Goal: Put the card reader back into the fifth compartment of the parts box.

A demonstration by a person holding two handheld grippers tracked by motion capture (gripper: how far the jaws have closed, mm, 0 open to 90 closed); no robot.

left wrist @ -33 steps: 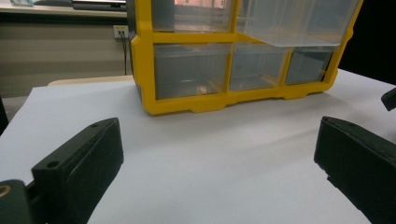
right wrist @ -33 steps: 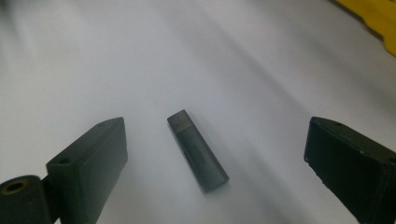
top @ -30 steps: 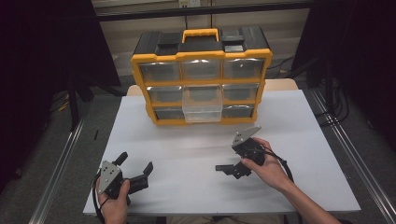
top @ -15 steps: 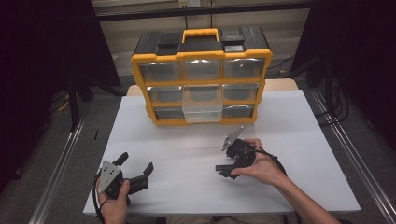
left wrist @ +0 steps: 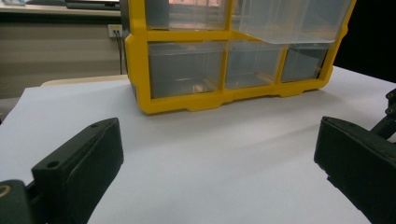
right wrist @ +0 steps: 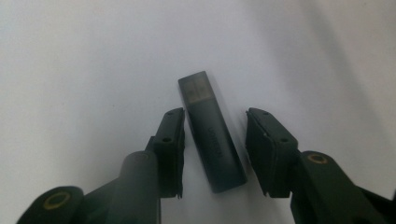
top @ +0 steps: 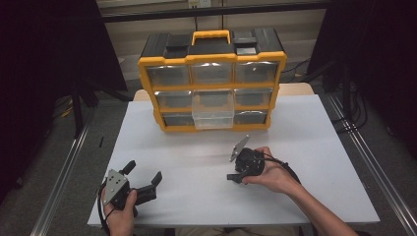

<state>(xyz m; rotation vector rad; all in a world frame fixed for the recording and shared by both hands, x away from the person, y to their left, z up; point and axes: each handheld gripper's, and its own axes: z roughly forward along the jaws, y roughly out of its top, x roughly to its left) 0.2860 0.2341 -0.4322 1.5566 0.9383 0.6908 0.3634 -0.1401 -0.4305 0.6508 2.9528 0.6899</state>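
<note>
A dark grey USB stick (right wrist: pixel 205 102) lies flat on the white table (top: pixel 196 162). My right gripper (right wrist: pixel 215 126) points down over it with the stick between its jaws. The jaws have just been closing; the left pad is close against the stick's side and a gap shows at the right pad. In the high view the right gripper (top: pixel 235 176) is at the table's middle right, held in a hand. My left gripper (top: pixel 144 172) rests at the front left with its jaws wide open and nothing between them; it (left wrist: pixel 217 140) faces the organizer.
A yellow and black drawer organizer (top: pixel 211 56) stands at the back of the table, seen close from the left gripper (left wrist: pixel 187 100). Its lower middle clear drawer (top: pixel 212 115) is pulled out. Dark floor and metal rails flank the table.
The right gripper has tipped down and shifted slightly left toward the table surface, and its jaws have narrowed around the USB stick. The left gripper has stayed put.
</note>
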